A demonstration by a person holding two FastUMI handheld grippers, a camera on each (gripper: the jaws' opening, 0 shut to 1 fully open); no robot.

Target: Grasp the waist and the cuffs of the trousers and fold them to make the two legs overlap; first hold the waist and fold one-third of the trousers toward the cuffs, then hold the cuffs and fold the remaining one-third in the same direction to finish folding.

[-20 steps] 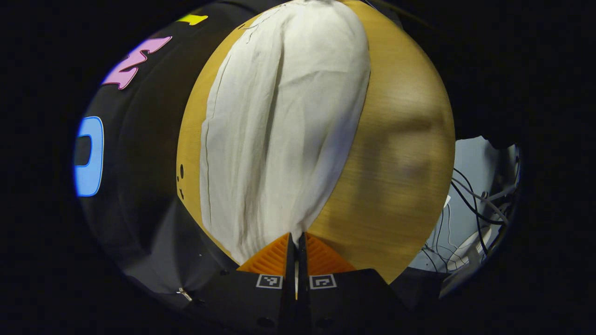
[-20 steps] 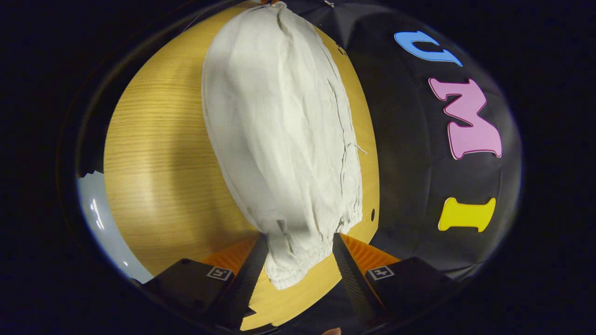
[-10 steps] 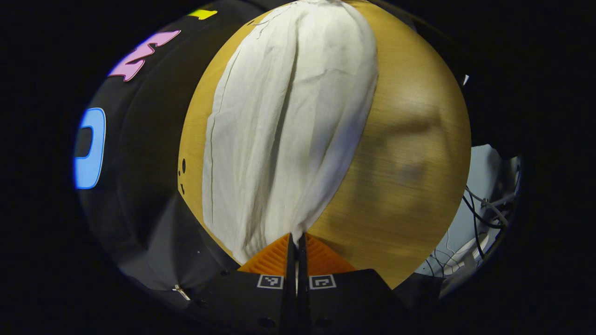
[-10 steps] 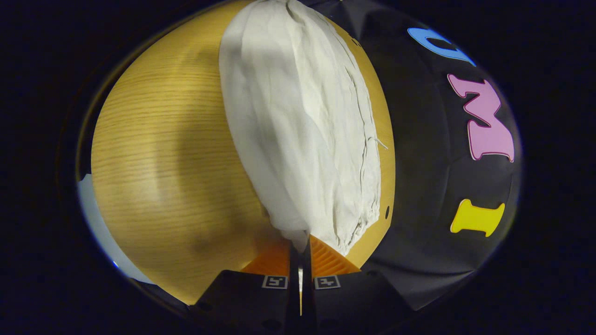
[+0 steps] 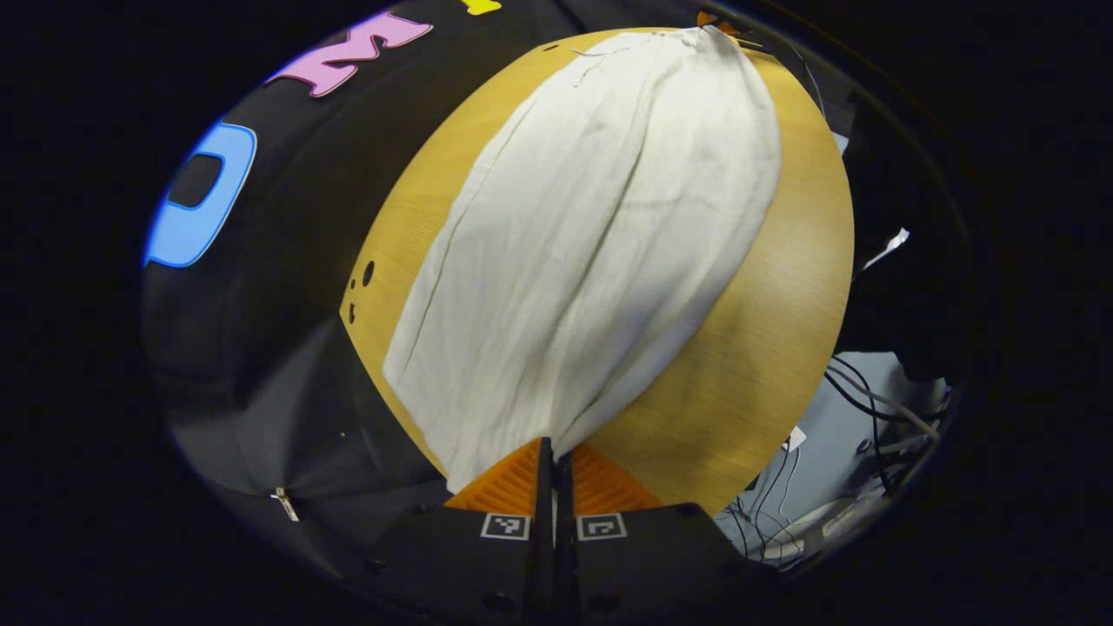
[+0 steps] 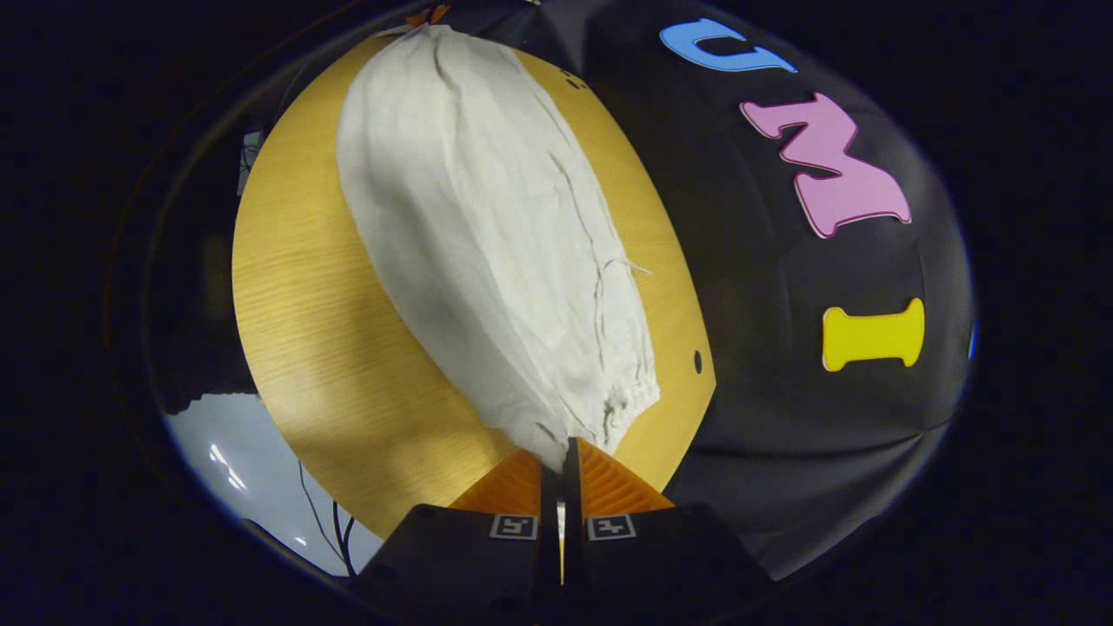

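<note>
Left gripper view: left gripper (image 5: pixel 553 448) is clenched, fingers pressed together on one end of the white trousers (image 5: pixel 600 252); fabric runs straight out from the fingertips. Trousers stretch lengthwise away from the camera across the wooden table (image 5: pixel 783 296), lying long and narrow with soft creases down the middle. Far end reaches the table's far edge, where a bit of the other gripper sits at the cloth. A seam line runs along the trousers' left side. Small dark holes (image 5: pixel 361 283) in the tabletop sit just left of the cloth, near the table edge. Cables (image 5: pixel 869 404) hang below the table on the right, over a pale floor. Right gripper view: right gripper (image 6: pixel 561 452) is also clamped tight, pinching the gathered cuff end (image 6: pixel 622 404) of the trousers (image 6: pixel 487 226) at its near corner. The elastic cuff bunches just right of the fingertips. Trousers extend away over the table (image 6: pixel 322 348) toward the far edge, where the other gripper meets the cloth. A loose thread (image 6: pixel 630 265) sticks out from the right side seam. One dark hole (image 6: pixel 696 356) in the tabletop sits just right of the cuff.
</note>
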